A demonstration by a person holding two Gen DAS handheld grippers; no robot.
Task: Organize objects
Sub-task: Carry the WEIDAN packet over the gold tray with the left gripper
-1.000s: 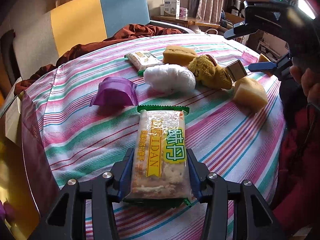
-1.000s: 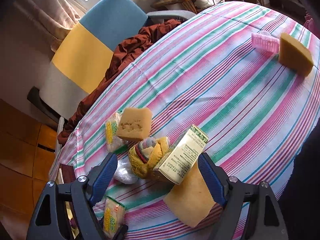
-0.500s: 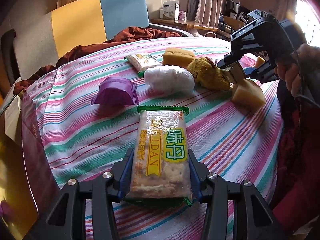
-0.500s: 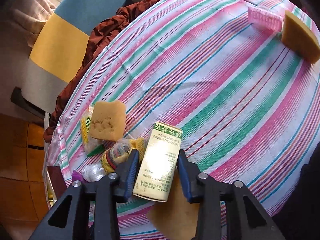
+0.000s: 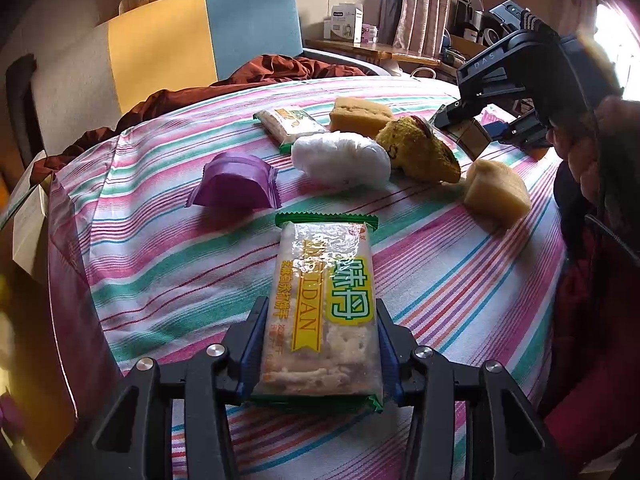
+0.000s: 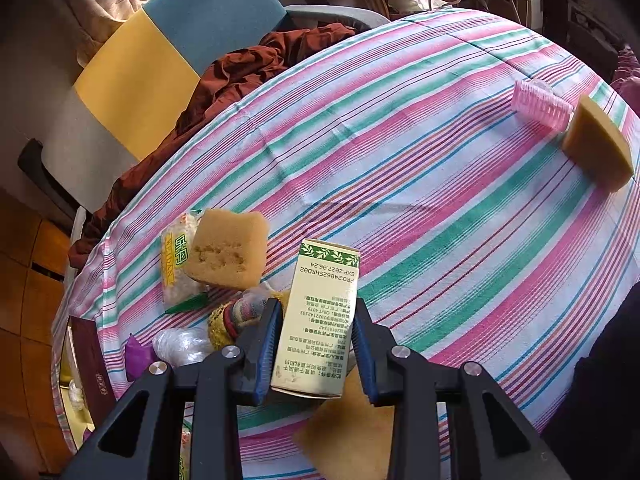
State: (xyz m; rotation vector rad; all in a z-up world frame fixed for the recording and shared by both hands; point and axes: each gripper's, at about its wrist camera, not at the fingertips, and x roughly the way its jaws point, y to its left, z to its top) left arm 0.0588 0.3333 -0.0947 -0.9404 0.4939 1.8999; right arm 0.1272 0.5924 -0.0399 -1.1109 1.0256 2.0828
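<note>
Gripping a clear cracker packet (image 5: 320, 316) by its near end, the left hand-held gripper (image 5: 320, 344) has both blue pads pressed against the packet's long sides, and the packet points away across the striped counter (image 5: 440, 280). Beyond the packet's green crimped end sit a purple folded wrapper (image 5: 236, 180), a white crinkled bundle (image 5: 340, 158), a yellow knitted item (image 5: 418, 148) and a tan sponge block (image 5: 496, 192), with a second cracker packet (image 5: 290, 124) and another sponge block (image 5: 360, 114) farther back. The right hand-held gripper (image 6: 316, 344) is clenched on a narrow cream carton (image 6: 320, 320) with a green leaf-patterned top; its pads bear on the carton's two long faces, and the printed side faces the camera. In the left wrist view this carton shows only partly between the black fingers, just beside the yellow knitted item. Under the carton lies a flat tan sponge (image 6: 352, 432); whether the carton touches it I cannot tell. To the carton's left are the sponge block (image 6: 228, 252) overlapping the second packet (image 6: 176, 260). Well apart, at the counter's far right edge, a pink ribbed roller (image 6: 542, 106) lies touching a tan wedge (image 6: 598, 148). A rust-coloured cloth (image 6: 248, 72) is heaped on the yellow and blue chair (image 6: 160, 52) behind the counter.
</note>
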